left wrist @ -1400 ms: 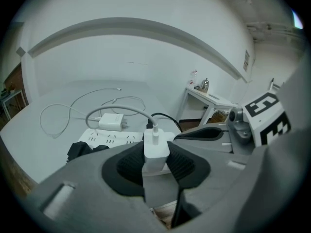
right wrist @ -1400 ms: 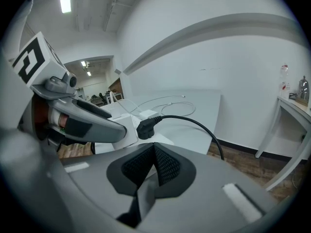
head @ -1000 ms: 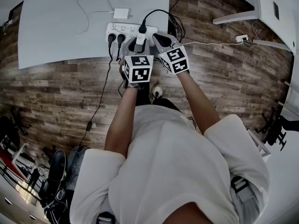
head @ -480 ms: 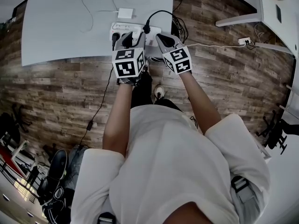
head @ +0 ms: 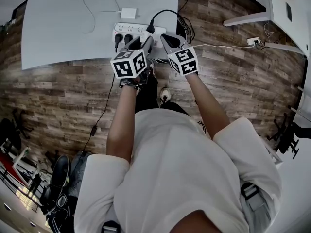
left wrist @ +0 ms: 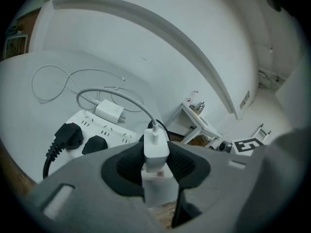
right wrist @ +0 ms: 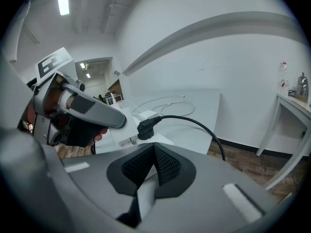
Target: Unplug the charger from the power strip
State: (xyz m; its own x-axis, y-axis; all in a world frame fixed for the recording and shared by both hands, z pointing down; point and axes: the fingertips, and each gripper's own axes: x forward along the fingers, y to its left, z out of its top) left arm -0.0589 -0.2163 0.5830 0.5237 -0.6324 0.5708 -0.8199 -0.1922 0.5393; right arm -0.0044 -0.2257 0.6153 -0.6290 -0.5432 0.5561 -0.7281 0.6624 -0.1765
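Observation:
A white power strip (head: 127,29) (left wrist: 104,127) lies at the near edge of a white table (head: 58,33). Two black plugs (left wrist: 68,136) sit in its left sockets. A third black plug (right wrist: 147,127) with a thick cable sits further right. My left gripper (head: 141,41) (left wrist: 156,164) is shut on the white charger (left wrist: 156,152), whose white cable curves up and left. Whether its prongs are still in the strip is hidden. My right gripper (head: 165,37) (right wrist: 153,152) is shut at the strip's right end, with its pads meeting.
A second white charger (head: 129,13) (left wrist: 110,111) and its thin cable lie on the table behind the strip. Black cords hang to the wooden floor. A wall-type socket (head: 251,40) lies on the floor at right, near white furniture legs.
My left gripper has rolled about its own axis, so its marker cube now looks tilted, and it has shifted slightly. The right gripper has stayed put.

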